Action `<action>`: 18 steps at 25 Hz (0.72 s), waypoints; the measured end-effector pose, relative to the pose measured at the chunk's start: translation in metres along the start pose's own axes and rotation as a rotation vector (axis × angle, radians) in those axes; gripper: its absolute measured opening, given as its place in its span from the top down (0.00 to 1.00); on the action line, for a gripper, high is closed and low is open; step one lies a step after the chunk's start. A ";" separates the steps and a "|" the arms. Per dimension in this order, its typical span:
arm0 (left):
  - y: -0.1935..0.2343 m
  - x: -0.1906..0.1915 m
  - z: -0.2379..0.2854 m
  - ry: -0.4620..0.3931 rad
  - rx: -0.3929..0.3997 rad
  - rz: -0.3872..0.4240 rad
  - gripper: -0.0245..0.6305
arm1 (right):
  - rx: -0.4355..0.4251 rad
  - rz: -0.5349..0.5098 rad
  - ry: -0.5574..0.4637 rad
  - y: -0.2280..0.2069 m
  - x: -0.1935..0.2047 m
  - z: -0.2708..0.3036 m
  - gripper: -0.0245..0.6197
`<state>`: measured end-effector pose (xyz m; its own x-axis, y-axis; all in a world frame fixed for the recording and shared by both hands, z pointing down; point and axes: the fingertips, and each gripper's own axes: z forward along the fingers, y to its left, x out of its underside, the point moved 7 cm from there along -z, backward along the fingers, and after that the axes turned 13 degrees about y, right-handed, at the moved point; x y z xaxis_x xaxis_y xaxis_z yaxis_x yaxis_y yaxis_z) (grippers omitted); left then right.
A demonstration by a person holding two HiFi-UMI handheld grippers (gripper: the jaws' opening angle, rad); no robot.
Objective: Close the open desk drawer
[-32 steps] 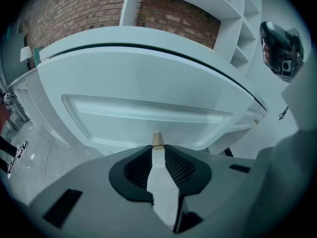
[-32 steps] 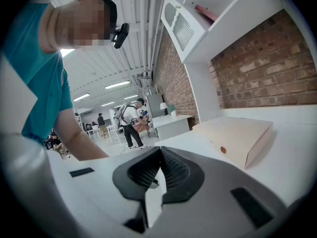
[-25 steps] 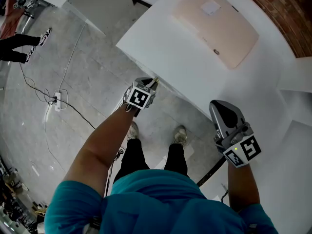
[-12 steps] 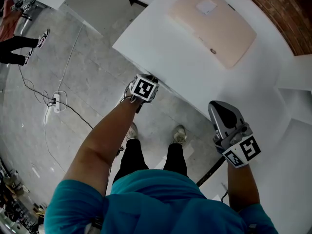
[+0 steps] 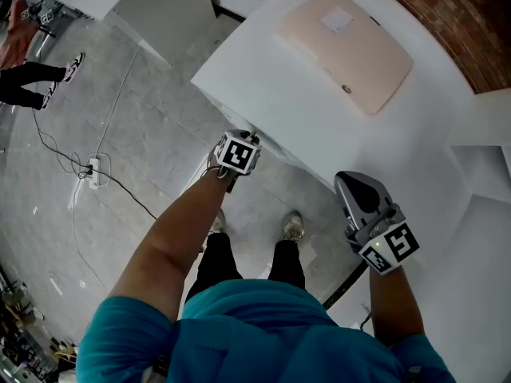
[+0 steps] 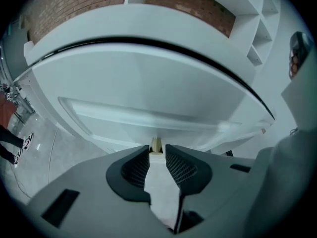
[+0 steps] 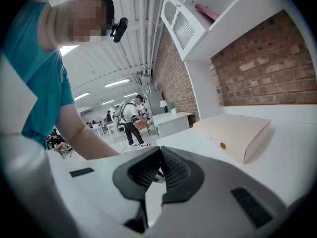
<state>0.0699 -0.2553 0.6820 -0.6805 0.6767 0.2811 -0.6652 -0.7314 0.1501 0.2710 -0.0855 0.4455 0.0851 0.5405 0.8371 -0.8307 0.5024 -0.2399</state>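
The white desk (image 5: 271,94) has a white drawer front (image 6: 148,108) along its near edge, filling the left gripper view. A small cream knob (image 6: 156,144) on that front sits between the jaws of my left gripper (image 6: 157,151), which is shut on it. From above, the left gripper (image 5: 249,139) is pressed against the desk's front edge, and the drawer hardly juts out from it. My right gripper (image 5: 350,183) hovers over the desk top near its front right, shut (image 7: 158,153) with nothing in it.
A flat beige box (image 5: 345,46) lies on the desk top toward the back. White shelves (image 5: 487,158) stand at the right. On the floor are a cable with a power strip (image 5: 94,166) and my own feet (image 5: 293,223). Another person's legs (image 5: 32,78) are at far left.
My left gripper has moved a little inward to the desk's front edge, and the knob no longer shows past it in the head view. The right gripper has barely moved.
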 end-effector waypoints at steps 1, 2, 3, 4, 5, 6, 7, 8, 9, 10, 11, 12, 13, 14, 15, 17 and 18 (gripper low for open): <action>0.000 0.004 -0.003 0.003 -0.005 0.000 0.81 | 0.000 -0.004 0.001 0.002 -0.001 0.000 0.93; 0.000 0.009 -0.006 0.008 -0.009 -0.001 0.81 | 0.001 -0.007 0.001 0.005 -0.002 -0.001 0.93; 0.000 0.015 -0.010 0.013 -0.007 -0.006 0.81 | 0.003 -0.009 -0.001 0.007 -0.003 -0.001 0.93; 0.000 0.021 -0.015 0.014 0.000 -0.014 0.81 | 0.004 -0.011 -0.003 0.009 -0.005 -0.002 0.93; -0.002 0.028 -0.021 0.010 0.011 -0.023 0.81 | 0.005 -0.011 -0.005 0.012 -0.007 -0.002 0.93; -0.003 0.034 -0.029 -0.001 0.023 -0.032 0.81 | 0.005 -0.011 -0.008 0.014 -0.009 -0.003 0.93; -0.005 0.039 -0.039 -0.020 0.038 -0.039 0.81 | 0.004 -0.009 -0.011 0.017 -0.011 -0.004 0.93; -0.007 0.044 -0.051 -0.044 0.053 -0.044 0.81 | 0.003 -0.009 -0.014 0.020 -0.014 -0.005 0.93; -0.010 0.047 -0.064 -0.074 0.067 -0.046 0.81 | 0.001 -0.010 -0.016 0.023 -0.017 -0.006 0.93; -0.011 0.050 -0.079 -0.104 0.078 -0.049 0.81 | -0.001 -0.013 -0.017 0.027 -0.020 -0.007 0.93; -0.012 0.053 -0.093 -0.127 0.088 -0.053 0.81 | -0.004 -0.017 -0.020 0.030 -0.023 -0.009 0.93; -0.013 0.057 -0.108 -0.147 0.096 -0.058 0.81 | -0.006 -0.022 -0.024 0.034 -0.027 -0.010 0.93; -0.013 0.060 -0.123 -0.170 0.103 -0.062 0.81 | -0.007 -0.025 -0.028 0.038 -0.032 -0.012 0.93; -0.014 0.063 -0.139 -0.196 0.108 -0.064 0.81 | -0.008 -0.027 -0.032 0.042 -0.037 -0.015 0.93; -0.015 0.066 -0.155 -0.223 0.114 -0.069 0.82 | -0.009 -0.028 -0.035 0.046 -0.042 -0.017 0.93; -0.017 0.071 -0.187 -0.278 0.130 -0.089 0.83 | -0.010 -0.027 -0.038 0.056 -0.051 -0.024 0.93; -0.018 0.072 -0.203 -0.308 0.137 -0.096 0.83 | -0.008 -0.029 -0.039 0.060 -0.056 -0.027 0.93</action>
<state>-0.0294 -0.1760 0.5067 -0.4783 0.7010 0.5290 -0.6602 -0.6842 0.3097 0.2308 -0.0678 0.3708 0.0878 0.4987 0.8623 -0.8239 0.5230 -0.2186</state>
